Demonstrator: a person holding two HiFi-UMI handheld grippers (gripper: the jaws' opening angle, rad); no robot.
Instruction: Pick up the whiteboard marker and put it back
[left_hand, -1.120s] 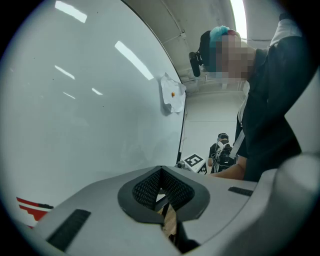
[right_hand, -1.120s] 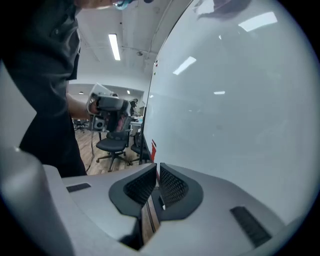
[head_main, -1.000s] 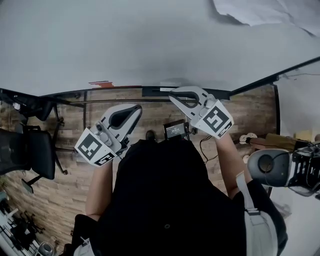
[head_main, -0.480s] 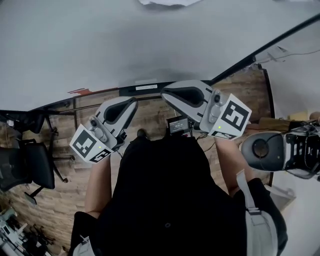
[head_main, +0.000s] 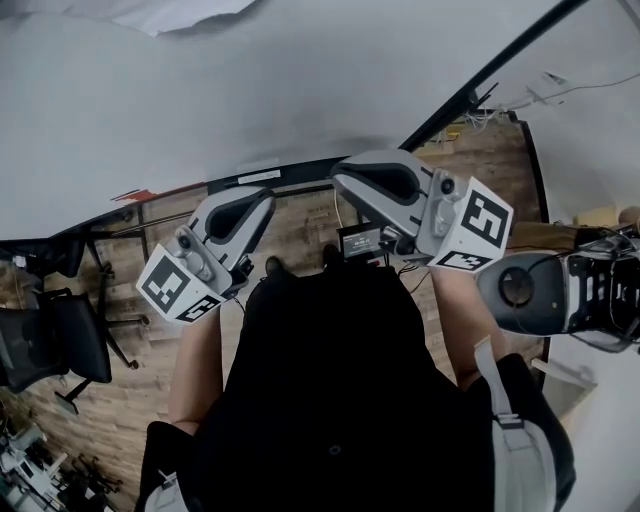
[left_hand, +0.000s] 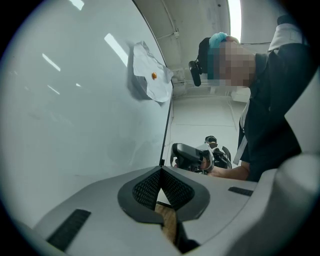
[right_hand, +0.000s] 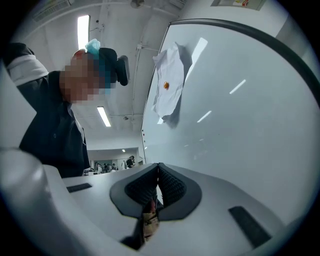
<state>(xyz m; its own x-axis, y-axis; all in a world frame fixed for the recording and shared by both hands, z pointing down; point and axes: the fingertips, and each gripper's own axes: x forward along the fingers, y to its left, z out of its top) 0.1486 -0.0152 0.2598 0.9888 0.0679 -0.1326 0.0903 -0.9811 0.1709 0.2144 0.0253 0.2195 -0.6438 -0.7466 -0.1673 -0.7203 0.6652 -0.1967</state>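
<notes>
No whiteboard marker shows in any view. I stand close to a big whiteboard (head_main: 300, 80). In the head view my left gripper (head_main: 264, 197) and right gripper (head_main: 343, 176) are both raised in front of my chest, tips pointing at the board's lower edge. In the left gripper view the left gripper (left_hand: 161, 170) has its jaws closed together with nothing between them, and the whiteboard (left_hand: 75, 115) fills the left side. The right gripper (right_hand: 158, 165) is likewise shut and empty beside the whiteboard (right_hand: 240, 115).
A crumpled white sheet (left_hand: 148, 75) (right_hand: 169, 85) is pinned to the board by a small orange magnet. A small red thing (head_main: 134, 194) lies by the board's dark lower rail (head_main: 250, 180). An office chair (head_main: 50, 340) stands left on the wooden floor; a grey-and-black device (head_main: 545, 290) is at right.
The head view has swung along the board: the pinned sheet slid from upper right to upper left. The right gripper has shifted right and slightly up. Both grippers stay shut.
</notes>
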